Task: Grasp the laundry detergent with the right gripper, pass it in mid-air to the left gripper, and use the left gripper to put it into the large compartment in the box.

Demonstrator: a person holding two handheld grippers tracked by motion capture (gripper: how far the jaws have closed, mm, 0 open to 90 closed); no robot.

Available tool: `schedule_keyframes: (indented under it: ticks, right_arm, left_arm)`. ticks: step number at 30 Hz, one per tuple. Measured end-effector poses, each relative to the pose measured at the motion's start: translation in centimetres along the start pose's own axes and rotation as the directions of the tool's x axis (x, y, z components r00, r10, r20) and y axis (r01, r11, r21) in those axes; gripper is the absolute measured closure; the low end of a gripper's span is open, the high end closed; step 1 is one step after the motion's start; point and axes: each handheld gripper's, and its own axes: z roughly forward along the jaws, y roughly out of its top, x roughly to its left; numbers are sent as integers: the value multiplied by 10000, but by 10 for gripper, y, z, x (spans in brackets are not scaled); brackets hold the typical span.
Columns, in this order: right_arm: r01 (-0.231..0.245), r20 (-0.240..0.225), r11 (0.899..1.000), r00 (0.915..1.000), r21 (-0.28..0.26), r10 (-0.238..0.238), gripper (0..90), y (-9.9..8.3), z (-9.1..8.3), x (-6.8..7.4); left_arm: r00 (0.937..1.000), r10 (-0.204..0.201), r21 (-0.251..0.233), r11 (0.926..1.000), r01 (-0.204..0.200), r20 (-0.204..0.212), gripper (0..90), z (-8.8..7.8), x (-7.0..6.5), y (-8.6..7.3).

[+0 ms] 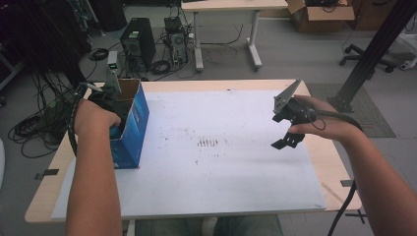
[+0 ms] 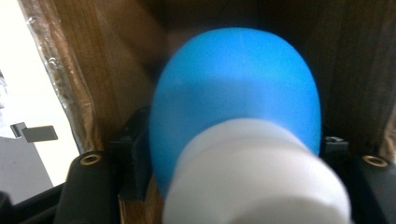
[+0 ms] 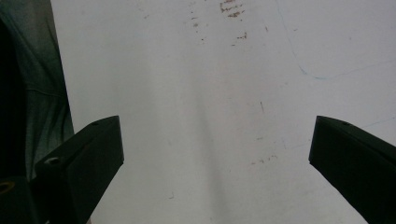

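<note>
My left tool [image 1: 109,101] is down in the box [image 1: 132,129] at the bench's left edge, jaws slightly parted around the blue-and-white bulb [image 2: 236,107], right tool [image 1: 286,132] wide open and empty; next, withdraw cleanly.

Left hand [image 1: 93,118] has the left gripper [image 1: 114,101] pushed down into the open top of the blue cardboard box [image 1: 132,129], box upright near the table's [image 1: 329,162] left edge. Right gripper [image 1: 290,129] held in the air above the white sheet [image 1: 221,172] on the right side, jaws apart, nothing between them, well away from box
</note>
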Motion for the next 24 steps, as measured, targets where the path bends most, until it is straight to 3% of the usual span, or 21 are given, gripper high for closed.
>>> schedule_keyframes:
  ticks: [8, 24]
  right_arm:
    - [9, -18, 10000, 10000, -59, -9, 32, 0, 0, 1]
    - [102, -1, 9999, 9999, -123, -102, 32, 1, -1, 2]
  left_arm:
    - [10000, 25, -141, 9999, -24, 20, 306, -6, -1, -2]
    - [10000, -41, -426, 9991, 38, -66, 216, -33, -2, -10]
